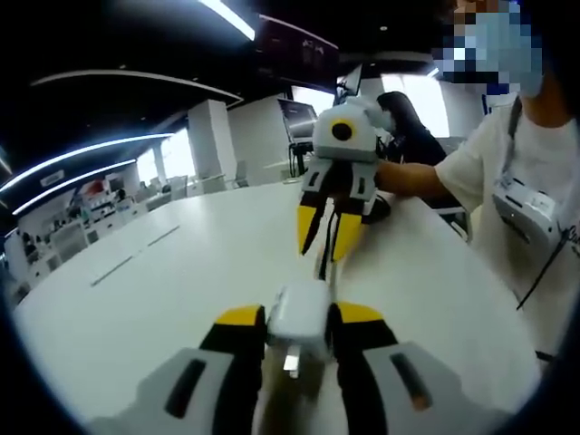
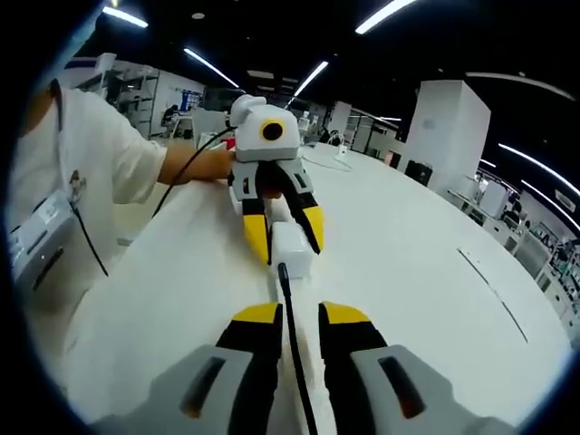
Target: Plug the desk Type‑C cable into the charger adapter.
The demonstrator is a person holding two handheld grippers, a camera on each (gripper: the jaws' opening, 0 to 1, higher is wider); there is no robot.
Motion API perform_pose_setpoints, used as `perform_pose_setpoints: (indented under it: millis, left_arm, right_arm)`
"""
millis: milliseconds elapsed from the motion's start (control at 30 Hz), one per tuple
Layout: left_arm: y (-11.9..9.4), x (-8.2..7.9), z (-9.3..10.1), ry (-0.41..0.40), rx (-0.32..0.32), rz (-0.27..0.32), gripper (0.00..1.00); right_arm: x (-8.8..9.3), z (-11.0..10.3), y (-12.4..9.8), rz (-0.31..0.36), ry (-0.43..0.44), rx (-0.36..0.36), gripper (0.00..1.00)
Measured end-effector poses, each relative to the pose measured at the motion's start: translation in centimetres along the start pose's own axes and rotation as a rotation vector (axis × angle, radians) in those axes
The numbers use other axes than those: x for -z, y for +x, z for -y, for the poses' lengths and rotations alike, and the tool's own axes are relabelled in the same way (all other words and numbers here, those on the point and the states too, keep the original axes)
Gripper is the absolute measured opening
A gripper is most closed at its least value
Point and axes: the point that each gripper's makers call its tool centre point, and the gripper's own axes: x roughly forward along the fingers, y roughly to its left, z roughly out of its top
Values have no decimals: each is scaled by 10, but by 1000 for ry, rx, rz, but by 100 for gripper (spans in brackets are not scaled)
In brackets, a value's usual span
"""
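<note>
Charger adapter [image 1: 299, 317], white, clamped between the yellow-tipped jaws of the left gripper [image 1: 299, 319] at the near bottom of the left gripper view, metal prongs pointing back toward the camera. Type-C cable [image 1: 323, 263], thin and black, meeting the adapter's far face and running on to the right gripper [image 1: 324, 243], which faces in from the far side with its jaws closed on that cable. Whether the plug is seated in the port: cannot tell. White tabletop [image 1: 163, 281] spreading to the left, bare apart from two thin slots. Person [image 1: 530, 181] in a white shirt at the right edge, hand behind the right gripper.

Seen from the right gripper view: same cable [image 2: 292, 349] passing up between the right gripper's own jaws [image 2: 295, 319], pinched there, its plug end touching the near face of the adapter [image 2: 292, 249]. Adapter held just above the tabletop [image 2: 426, 272] by the left gripper [image 2: 288, 237], jaws clasping its sides. Person's hand [image 2: 208, 163] on that gripper at far left, white sleeve and chest closer at the left edge.
</note>
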Motion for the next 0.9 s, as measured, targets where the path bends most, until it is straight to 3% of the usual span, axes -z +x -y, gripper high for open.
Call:
perform_pose_setpoints:
  millis: [400,900]
  left_arm:
    - [-4,3,-12,-1,-49,-11,29]
    - [-10,7,-34,-22,-138,-22,29]
  right_arm:
    - [4,12,-14,10,14,37,17]
    - [7,12,-24,35,-22,9,29]
